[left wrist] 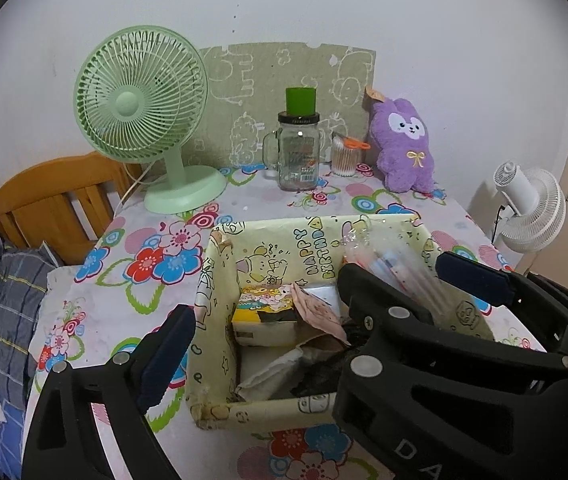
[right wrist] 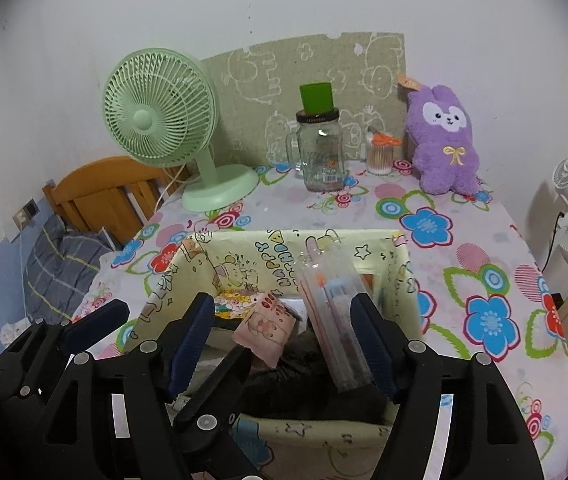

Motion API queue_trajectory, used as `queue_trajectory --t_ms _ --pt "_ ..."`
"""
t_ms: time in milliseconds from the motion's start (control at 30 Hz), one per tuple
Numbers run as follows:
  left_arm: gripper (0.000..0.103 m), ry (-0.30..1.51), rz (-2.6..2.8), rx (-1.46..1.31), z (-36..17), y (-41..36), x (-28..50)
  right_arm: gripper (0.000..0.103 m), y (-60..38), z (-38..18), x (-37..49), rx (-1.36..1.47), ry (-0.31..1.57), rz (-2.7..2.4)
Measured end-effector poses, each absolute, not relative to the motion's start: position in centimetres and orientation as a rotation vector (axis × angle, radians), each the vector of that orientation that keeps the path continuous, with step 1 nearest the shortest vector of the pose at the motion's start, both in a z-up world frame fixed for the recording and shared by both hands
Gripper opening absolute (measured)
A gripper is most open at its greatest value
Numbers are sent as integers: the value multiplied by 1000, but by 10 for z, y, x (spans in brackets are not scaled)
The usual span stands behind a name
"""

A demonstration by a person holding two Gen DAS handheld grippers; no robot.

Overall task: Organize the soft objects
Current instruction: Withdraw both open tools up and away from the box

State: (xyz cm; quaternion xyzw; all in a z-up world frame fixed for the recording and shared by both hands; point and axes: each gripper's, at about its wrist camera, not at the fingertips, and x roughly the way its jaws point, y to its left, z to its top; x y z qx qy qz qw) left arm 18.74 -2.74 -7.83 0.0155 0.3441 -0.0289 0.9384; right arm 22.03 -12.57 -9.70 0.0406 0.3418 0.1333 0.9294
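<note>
A pale yellow "Happy Birthday" box (left wrist: 219, 312) (right wrist: 400, 280) stands on the flowered table. Inside lie a yellow tissue pack (left wrist: 263, 322), a pink pouch (right wrist: 263, 330), a dark cloth (right wrist: 304, 384) and a clear plastic packet (right wrist: 332, 320) (left wrist: 388, 264) leaning up. My right gripper (right wrist: 284, 340) is open over the box, its right finger (right wrist: 372, 340) touching the packet; it also shows in the left wrist view (left wrist: 400, 276). My left gripper is open; its left finger (left wrist: 167, 356) is outside the box's left wall. A purple plush rabbit (left wrist: 404, 144) (right wrist: 444, 140) sits at the table's back right.
At the back stand a green desk fan (left wrist: 143, 120) (right wrist: 163, 120), a glass mug jar with a green cup on top (left wrist: 298, 148) (right wrist: 322, 148) and a cotton-swab cup (left wrist: 346, 156) (right wrist: 380, 156). A wooden headboard (left wrist: 51, 200) and bedding lie left. A white fan (left wrist: 528, 208) stands right.
</note>
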Motion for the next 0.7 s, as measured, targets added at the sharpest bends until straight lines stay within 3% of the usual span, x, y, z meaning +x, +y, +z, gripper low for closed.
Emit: queue_trajectory --t_ms 700 --pt "103 629 -84 16 -51 -36 133 89 -153 -64 153 94 590 198"
